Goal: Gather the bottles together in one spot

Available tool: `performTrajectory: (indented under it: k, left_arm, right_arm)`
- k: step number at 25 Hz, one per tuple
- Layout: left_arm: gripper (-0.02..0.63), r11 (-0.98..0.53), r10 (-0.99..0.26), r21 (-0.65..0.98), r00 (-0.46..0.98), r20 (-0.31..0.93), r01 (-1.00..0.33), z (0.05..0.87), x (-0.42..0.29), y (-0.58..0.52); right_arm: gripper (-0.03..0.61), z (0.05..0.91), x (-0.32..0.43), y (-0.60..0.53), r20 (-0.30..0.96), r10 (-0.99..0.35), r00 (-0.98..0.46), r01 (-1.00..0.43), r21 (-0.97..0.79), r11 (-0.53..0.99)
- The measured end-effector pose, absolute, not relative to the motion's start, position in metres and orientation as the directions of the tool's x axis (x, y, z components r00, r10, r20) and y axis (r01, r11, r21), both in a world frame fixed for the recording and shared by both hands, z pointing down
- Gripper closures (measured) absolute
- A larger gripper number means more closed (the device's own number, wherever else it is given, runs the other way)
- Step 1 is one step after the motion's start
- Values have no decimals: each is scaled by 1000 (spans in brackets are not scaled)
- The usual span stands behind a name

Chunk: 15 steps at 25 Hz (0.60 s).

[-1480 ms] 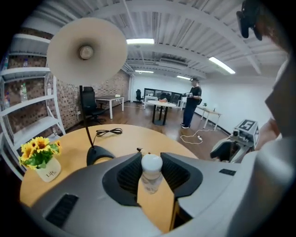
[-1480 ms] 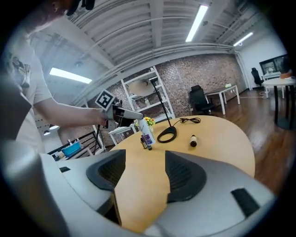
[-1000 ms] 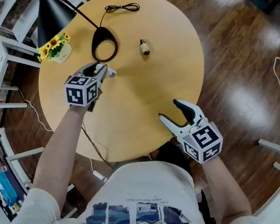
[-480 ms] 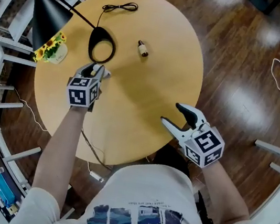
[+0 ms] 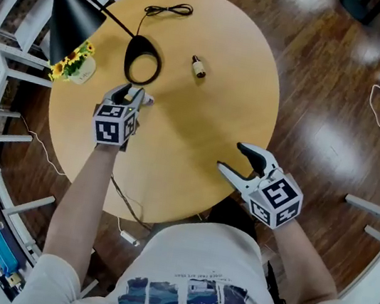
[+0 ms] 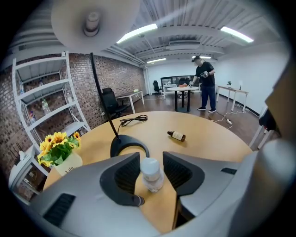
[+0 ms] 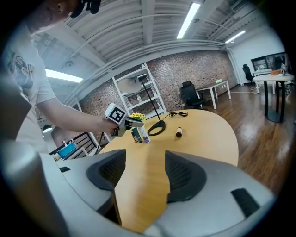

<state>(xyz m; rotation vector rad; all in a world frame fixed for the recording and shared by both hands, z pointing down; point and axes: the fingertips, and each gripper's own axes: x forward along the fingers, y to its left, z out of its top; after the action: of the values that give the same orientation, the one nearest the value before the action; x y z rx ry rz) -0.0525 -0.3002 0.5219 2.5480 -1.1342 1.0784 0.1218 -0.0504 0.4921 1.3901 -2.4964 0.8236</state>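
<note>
Nearest, the right gripper (image 5: 230, 157) hangs over the table's (image 5: 200, 131) near edge, jaws wide and empty. Farther in, the left gripper's (image 6: 149, 156) jaws have just been opening. A clear bottle (image 6: 151, 175) stands upright between them, unpressed, beside a dark bottle (image 7: 134, 135). Beyond the lamp base (image 5: 142, 43), the brown bottle (image 6: 176, 135) lies on its side, crosswise to the left gripper and nearer it.

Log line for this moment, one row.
left tool: jaws just opening, clear bottle standing between | right tool: open, empty | brown bottle: lying apart
</note>
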Motion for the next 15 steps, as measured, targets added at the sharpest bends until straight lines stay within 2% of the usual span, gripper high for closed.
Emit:
performTrajectory:
  k: [2,8,15]
  left_arm:
    - [428,-699,-603,-149,465,648,-699,511,-53,-299]
    - [428,-692,-646,-176,493,583,-700,477,-61,-286]
    - [428,-612,-708,-72,505,493,-788,426,-103,-228]
  right_arm:
    - [288,491,119,-49,398,-726,-560,-822,-373,429]
    - [288,490,105,-52,392,-697,-601,-796,-373,476]
    - [288,477,73,-50,374,-679,-631,-775,-337,534]
